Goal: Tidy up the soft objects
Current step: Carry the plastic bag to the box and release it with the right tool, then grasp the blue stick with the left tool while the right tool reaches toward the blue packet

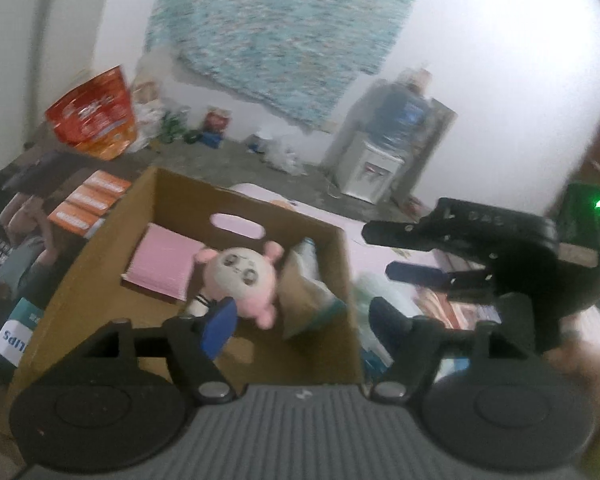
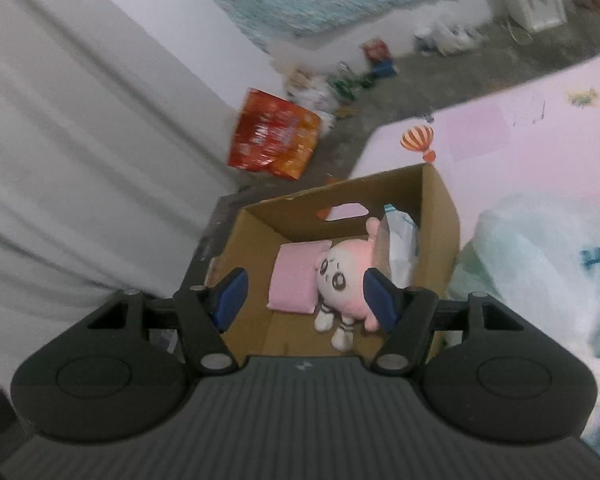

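A pink and white plush doll (image 2: pixel 342 280) is lying inside the open cardboard box (image 2: pixel 440 216), just beside a pink folded cloth (image 2: pixel 296 280) on one side and a pale plastic packet (image 2: pixel 402 240) leaning on the box wall on the other. The left gripper (image 1: pixel 304 320) is hovering above the near edge of the box with its jaws standing wide and holding nothing. The right gripper (image 2: pixel 306 296) is also hanging over the box, jaws wide and empty, and in the left wrist view it is showing to the right of the box.

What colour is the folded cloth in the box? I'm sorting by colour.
Plain pink; the folded cloth lies beside the plush toy in the cardboard box, clearest in the right wrist view.
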